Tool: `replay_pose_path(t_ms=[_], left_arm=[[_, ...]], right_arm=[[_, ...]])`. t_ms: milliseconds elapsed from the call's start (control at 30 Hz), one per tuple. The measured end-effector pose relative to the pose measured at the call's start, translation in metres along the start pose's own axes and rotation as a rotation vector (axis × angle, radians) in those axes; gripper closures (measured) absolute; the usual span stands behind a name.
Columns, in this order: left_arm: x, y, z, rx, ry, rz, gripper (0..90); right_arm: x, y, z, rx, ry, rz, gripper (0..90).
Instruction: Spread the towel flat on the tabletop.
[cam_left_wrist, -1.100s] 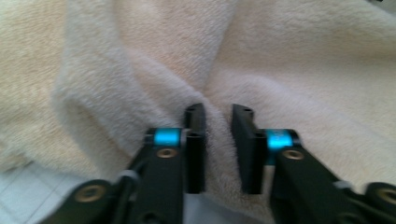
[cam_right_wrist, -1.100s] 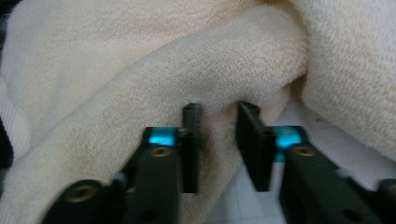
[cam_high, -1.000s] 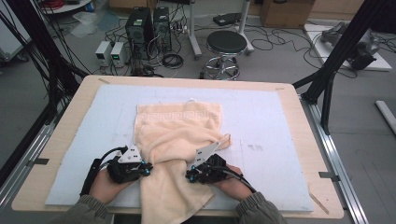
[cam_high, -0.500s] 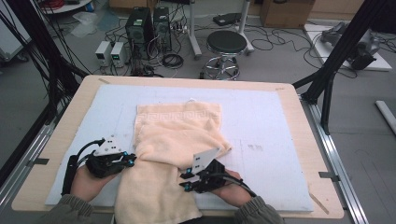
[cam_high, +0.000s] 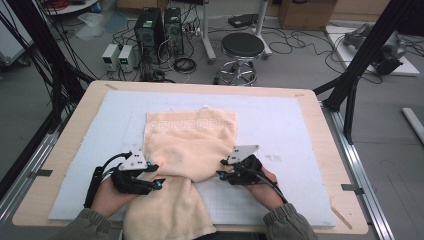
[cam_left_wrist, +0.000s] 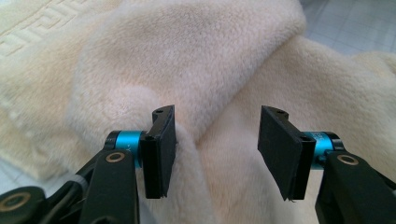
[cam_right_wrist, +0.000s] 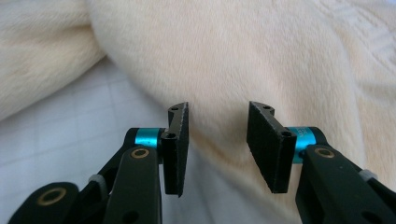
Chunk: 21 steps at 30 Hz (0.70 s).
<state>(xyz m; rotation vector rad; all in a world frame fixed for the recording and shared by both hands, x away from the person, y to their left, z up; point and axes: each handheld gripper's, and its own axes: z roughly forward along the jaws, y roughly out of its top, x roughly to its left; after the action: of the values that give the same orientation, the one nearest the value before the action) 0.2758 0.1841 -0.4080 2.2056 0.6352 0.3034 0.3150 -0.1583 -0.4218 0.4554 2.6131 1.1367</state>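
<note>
- Cream, plush terry towel (cam_high: 187, 150) — lies at centre of the frame in the high view, on the pale blue-white gridded mat (cam_high: 300, 130); its near end spills over the table's near edge at bottom centre, its far end with the embossed key-pattern border reaches mid-frame.
- Near part bunched and folded over; a rounded fold crosses the towel between the two grippers.
- Left black two-jaw gripper (cam_high: 156, 176), lower left of centre, held in the person's left hand (cam_high: 107, 195): jaws have just been opening and stand apart. In the left gripper view (cam_left_wrist: 217, 154) a ridge of towel runs up between the pads; the left pad seems to brush it, but nothing is clamped.
- Right black two-jaw gripper (cam_high: 220, 169), lower right of centre, in the right hand (cam_high: 265, 187): jaws likewise just opening, now apart. In the right gripper view (cam_right_wrist: 218, 149) the folded towel edge lies just beyond the pads, not pinched.
- Light wooden table (cam_high: 80, 120) borders the mat.
- Farther off, top of frame: round black stool (cam_high: 242, 46), black computer towers (cam_high: 157, 27), cables on grey floor.
</note>
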Motion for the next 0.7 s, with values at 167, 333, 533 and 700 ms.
replay_pose_path(t_ms=[167,333,533,700], left_arm=[[0.005,0.002,0.008,0.030,0.011,-0.010,74.7],[0.013,0.002,-0.002,-0.002,0.031,-0.028,87.6],[0.024,0.010,-0.017,-0.082,0.071,-0.076,86.5],[0.025,0.019,-0.010,-0.091,0.020,-0.096,48.1]], right_arm=[[0.002,0.011,0.024,0.045,0.028,-0.055,77.4],[-0.004,0.024,0.019,0.047,0.051,-0.057,85.0],[-0.025,0.057,0.007,-0.013,0.014,-0.027,85.2],[-0.045,0.074,0.028,0.001,-0.013,0.048,85.1]])
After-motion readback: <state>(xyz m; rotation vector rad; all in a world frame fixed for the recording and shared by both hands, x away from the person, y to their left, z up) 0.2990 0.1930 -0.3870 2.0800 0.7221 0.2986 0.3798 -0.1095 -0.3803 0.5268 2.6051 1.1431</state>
